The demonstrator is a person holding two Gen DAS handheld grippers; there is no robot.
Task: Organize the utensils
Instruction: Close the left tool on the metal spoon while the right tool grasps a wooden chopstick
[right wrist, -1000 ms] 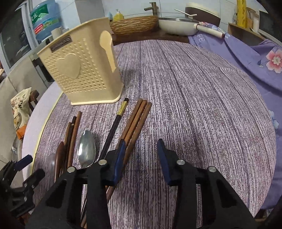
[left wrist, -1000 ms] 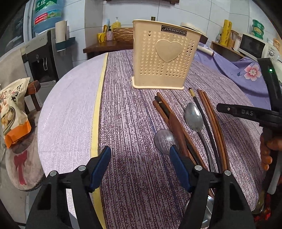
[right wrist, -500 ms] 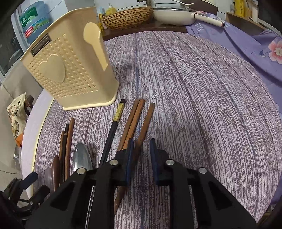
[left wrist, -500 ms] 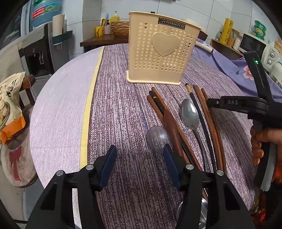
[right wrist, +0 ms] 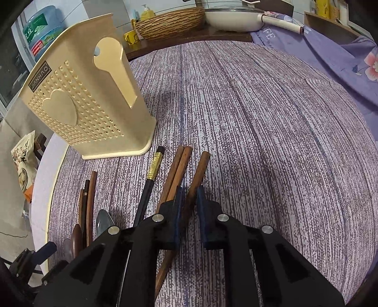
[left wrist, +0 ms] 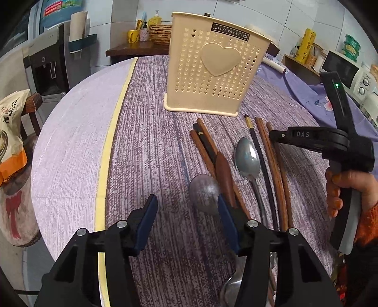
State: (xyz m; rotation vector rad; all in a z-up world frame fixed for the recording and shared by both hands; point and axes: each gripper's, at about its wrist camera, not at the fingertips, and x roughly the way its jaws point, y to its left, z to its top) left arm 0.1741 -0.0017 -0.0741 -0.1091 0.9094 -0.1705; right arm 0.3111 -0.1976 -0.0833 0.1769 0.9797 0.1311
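Observation:
A cream perforated utensil holder [left wrist: 212, 70] [right wrist: 78, 111] stands upright on the purple cloth. In front of it lie brown chopsticks [left wrist: 271, 160], a black chopstick [right wrist: 151, 179] with a gold band, a shiny spoon [left wrist: 246, 158], a dull spoon [left wrist: 203, 191] and a dark wooden spoon [left wrist: 224, 172]. My right gripper [right wrist: 190, 191] is down at the cloth, its jaws closing around one brown chopstick [right wrist: 199, 170], with a narrow gap still visible beside it. My left gripper [left wrist: 186, 200] hovers open over bare cloth, the dull spoon just past its right finger.
A person's hand [left wrist: 349, 186] holds the right gripper's handle at the right. A snack bag [left wrist: 9, 141] sits off the table's left edge. Behind the table are a wicker basket [right wrist: 170, 23], a pan [right wrist: 234, 19] and a floral purple cloth [right wrist: 330, 52].
The right jaws narrowed from wide apart to close around one brown chopstick as the gripper slid forward. The left jaws narrowed somewhat, and the holder now looks nearer.

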